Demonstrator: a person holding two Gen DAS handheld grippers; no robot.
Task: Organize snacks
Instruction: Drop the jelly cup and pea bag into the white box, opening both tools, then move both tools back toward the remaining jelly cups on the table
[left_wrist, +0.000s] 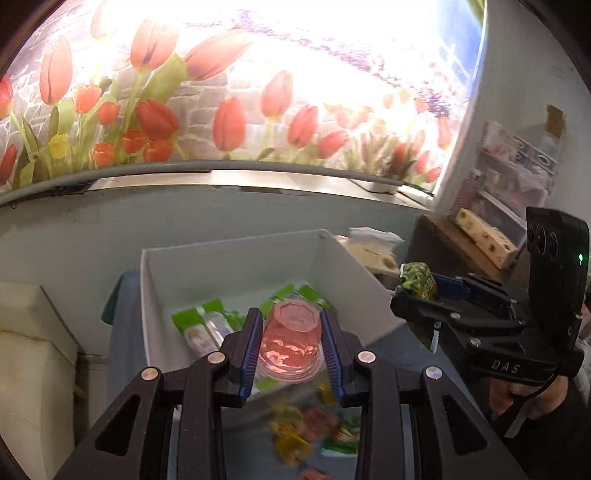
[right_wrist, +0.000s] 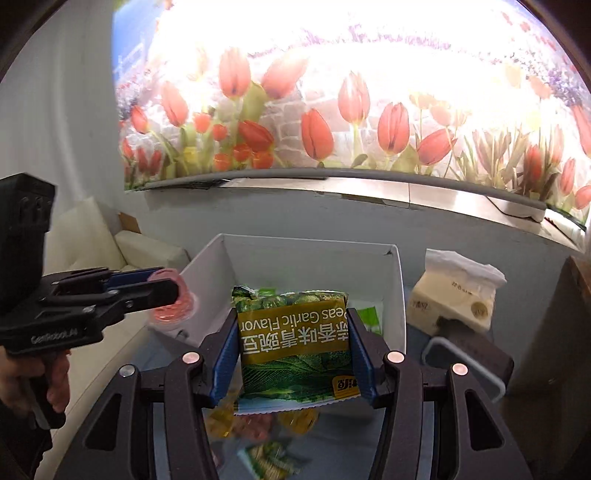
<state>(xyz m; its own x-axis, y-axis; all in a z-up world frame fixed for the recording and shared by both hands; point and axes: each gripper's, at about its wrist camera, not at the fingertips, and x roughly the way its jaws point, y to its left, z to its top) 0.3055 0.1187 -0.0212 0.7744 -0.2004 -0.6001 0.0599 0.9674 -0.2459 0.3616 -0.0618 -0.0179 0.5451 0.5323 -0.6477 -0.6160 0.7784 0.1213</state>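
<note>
We have the left gripper (left_wrist: 290, 343) clamped on a pink jelly cup (left_wrist: 290, 341), held above the near end of the white box (left_wrist: 236, 266), and the right gripper (right_wrist: 293, 354) clamped on a green pea packet (right_wrist: 293, 343), also raised over the box's near edge. Green-ended packets (left_wrist: 195, 325) already lie inside; loose snacks (left_wrist: 295, 432) sit on the blue cloth near us. For a clean drop we'd carry each item fully past the near wall, lower it, then open one jaw pair at a time.

A tulip mural (right_wrist: 332, 110) covers the wall, and a tissue pack (right_wrist: 456, 291) sits beside what looks like a dark case (right_wrist: 476, 360)
</note>
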